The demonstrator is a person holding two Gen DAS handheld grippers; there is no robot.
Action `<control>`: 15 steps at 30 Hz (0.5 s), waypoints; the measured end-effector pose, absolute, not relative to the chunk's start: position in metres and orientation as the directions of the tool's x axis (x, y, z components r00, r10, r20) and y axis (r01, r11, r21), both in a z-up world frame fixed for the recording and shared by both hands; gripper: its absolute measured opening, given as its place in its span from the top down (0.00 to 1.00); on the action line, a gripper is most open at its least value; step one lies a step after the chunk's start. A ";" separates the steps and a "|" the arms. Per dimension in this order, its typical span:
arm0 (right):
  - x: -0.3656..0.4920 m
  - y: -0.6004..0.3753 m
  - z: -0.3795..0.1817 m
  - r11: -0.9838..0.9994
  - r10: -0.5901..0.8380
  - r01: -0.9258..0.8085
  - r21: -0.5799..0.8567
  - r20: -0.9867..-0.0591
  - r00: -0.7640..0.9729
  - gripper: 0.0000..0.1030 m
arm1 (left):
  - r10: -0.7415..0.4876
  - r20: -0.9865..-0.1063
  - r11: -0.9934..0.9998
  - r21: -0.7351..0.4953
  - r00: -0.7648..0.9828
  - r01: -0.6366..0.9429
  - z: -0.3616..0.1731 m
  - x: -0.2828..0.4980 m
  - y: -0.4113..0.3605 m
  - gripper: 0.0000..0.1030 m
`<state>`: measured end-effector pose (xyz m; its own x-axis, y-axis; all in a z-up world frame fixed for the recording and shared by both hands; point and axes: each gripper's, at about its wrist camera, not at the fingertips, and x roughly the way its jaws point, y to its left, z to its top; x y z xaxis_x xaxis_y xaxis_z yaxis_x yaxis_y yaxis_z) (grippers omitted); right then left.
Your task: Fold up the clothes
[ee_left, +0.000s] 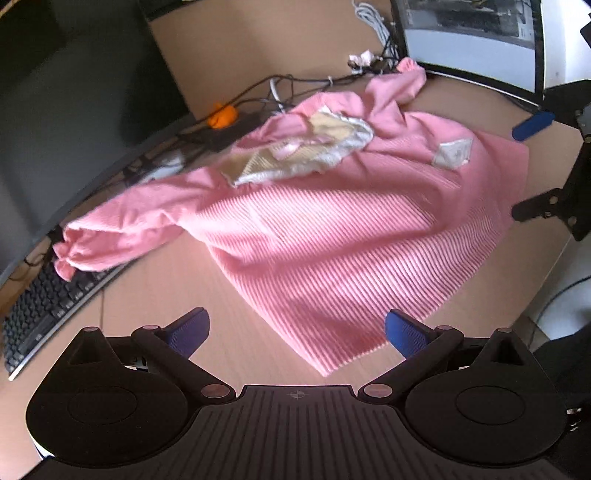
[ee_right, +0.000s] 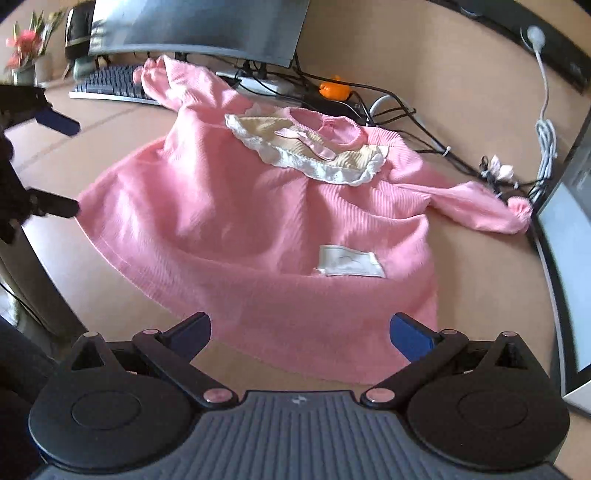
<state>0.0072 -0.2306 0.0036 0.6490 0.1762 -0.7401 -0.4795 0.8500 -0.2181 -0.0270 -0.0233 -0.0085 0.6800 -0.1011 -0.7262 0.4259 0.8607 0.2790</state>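
A pink ribbed top with a cream frilled collar and a white patch lies spread, front up, on the brown desk. My left gripper is open, and a corner of the hem lies just ahead between its blue pads. My right gripper is open too, over the hem of the top at the side with the patch. Each view shows the other gripper at the far side: the right gripper and the left gripper, both spread wide with nothing held.
One sleeve drapes onto a black keyboard. The other sleeve reaches a monitor's edge. Tangled cables, an orange object, a white cord, another monitor and flowers crowd the back.
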 end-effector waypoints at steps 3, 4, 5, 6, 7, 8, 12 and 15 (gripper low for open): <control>0.013 -0.217 -0.003 0.829 0.185 -0.505 -0.239 -0.735 0.653 0.00 | -0.129 -0.733 0.856 0.258 0.668 0.448 -0.010 -0.025 -0.033 0.00; 0.016 -0.210 -0.005 0.819 0.187 -0.515 -0.254 -0.730 0.658 0.00 | -0.139 -0.733 0.852 0.255 0.666 0.458 -0.010 -0.025 -0.038 0.00; 0.018 -0.203 -0.006 0.810 0.183 -0.518 -0.275 -0.720 0.670 0.00 | -0.146 -0.732 0.843 0.260 0.666 0.471 -0.010 -0.024 -0.043 0.00; 0.023 -0.199 -0.005 0.812 0.166 -0.498 -0.304 -0.698 0.697 0.00 | -0.153 -0.731 0.832 0.267 0.665 0.486 -0.010 -0.023 -0.050 0.00; 0.029 -0.194 -0.005 0.817 0.144 -0.470 -0.335 -0.671 0.727 0.00 | -0.159 -0.731 0.818 0.278 0.663 0.503 -0.012 -0.023 -0.056 0.00; 0.037 -0.193 -0.002 0.837 0.117 -0.424 -0.346 -0.644 0.756 0.00 | -0.159 -0.734 0.797 0.299 0.660 0.525 -0.015 -0.022 -0.063 0.00; 0.067 -0.209 0.025 0.919 0.130 -0.322 -0.226 -0.598 0.791 0.00 | -0.109 -0.719 0.708 0.429 0.687 0.561 -0.028 -0.015 -0.086 0.00; 0.067 -0.216 0.036 0.911 0.178 -0.360 -0.204 -0.591 0.787 0.00 | 0.004 -0.643 0.630 0.597 0.766 0.497 -0.039 -0.003 -0.095 0.00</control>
